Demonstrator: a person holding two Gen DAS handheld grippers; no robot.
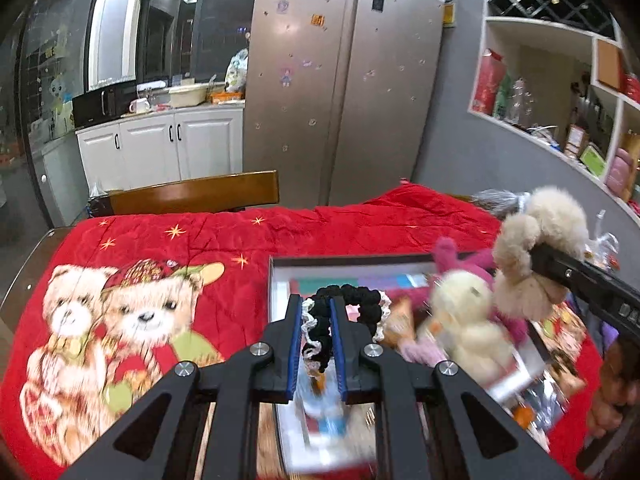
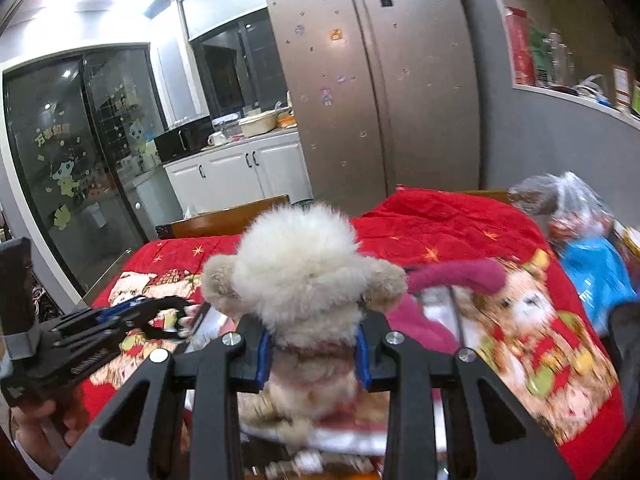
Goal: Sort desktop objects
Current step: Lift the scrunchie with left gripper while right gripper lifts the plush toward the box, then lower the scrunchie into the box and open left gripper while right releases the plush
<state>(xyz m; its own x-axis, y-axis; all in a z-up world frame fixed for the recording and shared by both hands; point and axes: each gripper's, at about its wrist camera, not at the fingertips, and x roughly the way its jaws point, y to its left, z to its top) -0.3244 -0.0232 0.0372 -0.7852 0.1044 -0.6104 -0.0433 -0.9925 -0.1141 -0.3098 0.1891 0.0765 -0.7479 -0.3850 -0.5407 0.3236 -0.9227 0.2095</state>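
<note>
My left gripper (image 1: pixel 316 312) is shut on a black scrunchie with white lace trim (image 1: pixel 348 304) and holds it above a shallow tray (image 1: pixel 276 280) on the red bear blanket. My right gripper (image 2: pixel 312 344) is shut on a fluffy beige plush bear (image 2: pixel 300 268), lifted above the table; the bear also shows in the left wrist view (image 1: pixel 536 252), at the right. A cream plush chick (image 1: pixel 464 320) and a pink plush toy (image 1: pixel 460 256) lie over the tray's right side. The left gripper shows at the left of the right wrist view (image 2: pixel 176 316).
A red blanket (image 1: pixel 160 248) with bear print covers the table. A wooden chair back (image 1: pixel 192 196) stands at the far edge. Plastic bags (image 2: pixel 576 208) and a blue packet (image 2: pixel 596 272) lie at the table's right. Snack packets (image 1: pixel 560 360) lie beside the tray. Fridge and shelves stand behind.
</note>
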